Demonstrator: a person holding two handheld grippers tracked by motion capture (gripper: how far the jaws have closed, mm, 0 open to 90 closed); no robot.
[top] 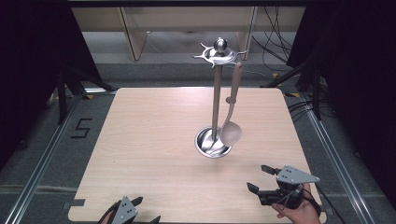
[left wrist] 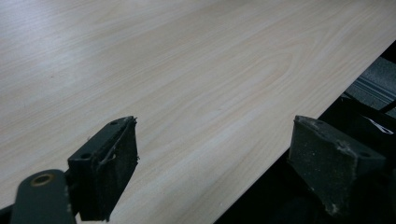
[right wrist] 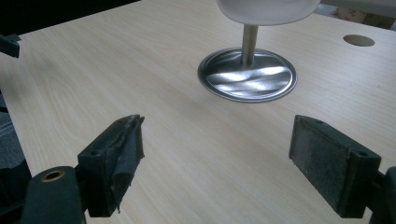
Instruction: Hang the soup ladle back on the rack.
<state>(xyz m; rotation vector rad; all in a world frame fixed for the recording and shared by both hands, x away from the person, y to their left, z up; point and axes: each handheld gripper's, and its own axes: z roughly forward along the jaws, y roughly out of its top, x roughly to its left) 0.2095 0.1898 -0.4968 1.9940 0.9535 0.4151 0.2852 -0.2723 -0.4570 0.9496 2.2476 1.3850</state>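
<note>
Centre-table: ladle [top: 231,122] hanging from steel stand [top: 215,100]; near edge, left gripper [top: 140,211] and right gripper [top: 259,178], jaws apart, both empty.

The table [top: 154,140] is pale beige wood with fine lengthwise grain, darker oval whorls running through it near the left gripper [left wrist: 212,172]. The stand [top: 215,105] on it is bright silver metal; its round base [right wrist: 247,74] mirrors wavy light and dark bands. The spoon [top: 232,112] hanging just beside the stand's pole is off-white to pale beige, its bowl nearly white. Both grippers are black, their pads [right wrist: 322,158] dusty grey-black, each with a grey plate [top: 295,175] dotted with dark holes. Around the table the floor [top: 86,126] is dark grey, marked with a black "5" [top: 82,128].
</note>
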